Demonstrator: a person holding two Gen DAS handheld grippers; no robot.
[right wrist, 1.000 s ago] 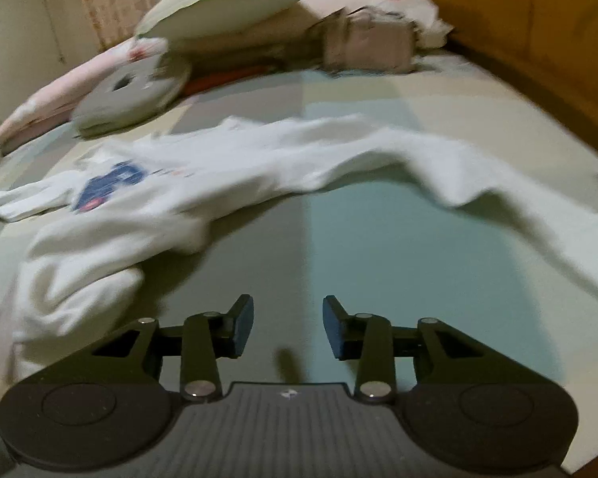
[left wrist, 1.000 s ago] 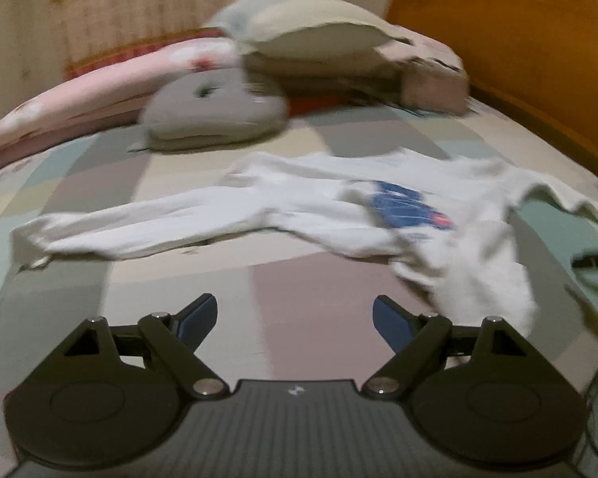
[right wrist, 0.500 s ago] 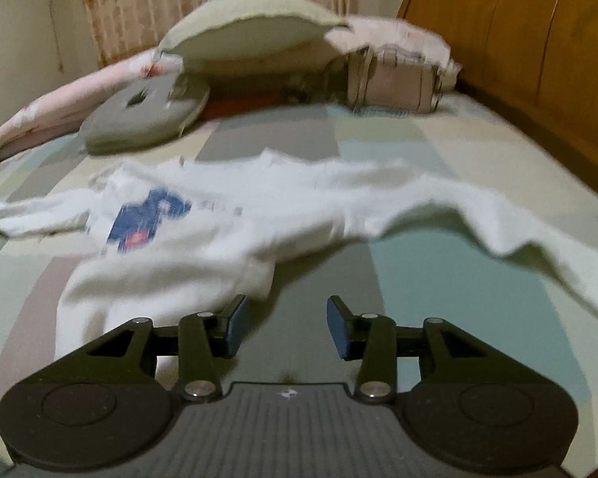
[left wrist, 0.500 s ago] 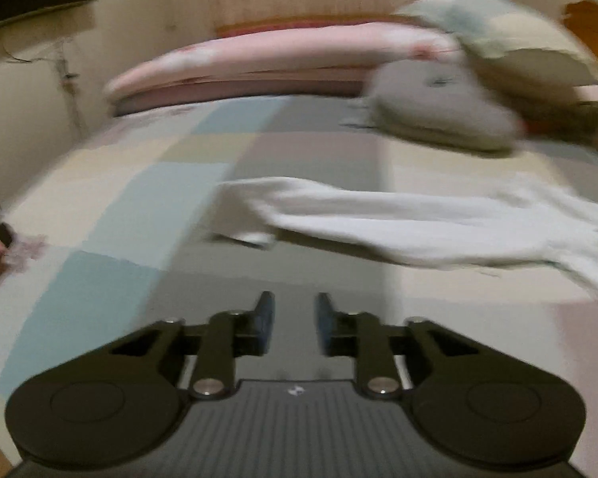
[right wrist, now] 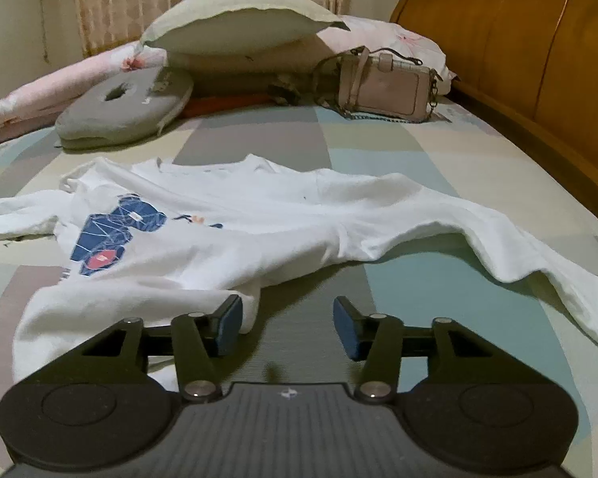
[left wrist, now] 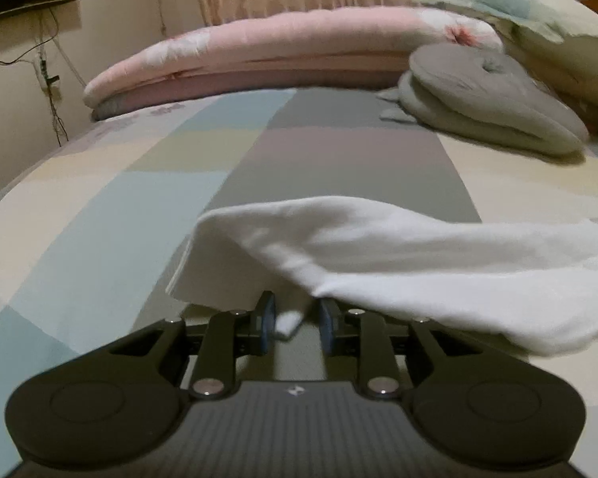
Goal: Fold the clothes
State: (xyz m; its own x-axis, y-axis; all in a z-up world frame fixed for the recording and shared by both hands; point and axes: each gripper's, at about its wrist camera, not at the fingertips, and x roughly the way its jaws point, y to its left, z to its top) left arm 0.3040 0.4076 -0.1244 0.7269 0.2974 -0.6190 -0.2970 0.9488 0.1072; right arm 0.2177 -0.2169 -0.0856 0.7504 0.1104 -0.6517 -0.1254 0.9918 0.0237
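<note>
A white long-sleeved shirt (right wrist: 227, 235) with a blue print lies spread on the checked bedsheet (right wrist: 410, 159). In the left wrist view one sleeve (left wrist: 378, 247) stretches to the right, its cuff end right at my left gripper (left wrist: 295, 324). The jaws stand narrowly apart with a bit of white cuff between the blue pads, not clamped. My right gripper (right wrist: 287, 328) is open and empty, low over the sheet at the shirt's lower hem; its left pad (right wrist: 229, 324) touches the fabric.
A grey round cushion (right wrist: 127, 107), pillows (right wrist: 239, 24) and a pink handbag (right wrist: 390, 87) lie at the bed's far end. A rolled pink quilt (left wrist: 279, 47) lies along the far side. A wooden headboard (right wrist: 518, 59) rises on the right.
My left gripper swung left to the sleeve's cuff, narrowed its jaws and moved up so the cuff sits between them. My right gripper came closer to the hem and stayed open.
</note>
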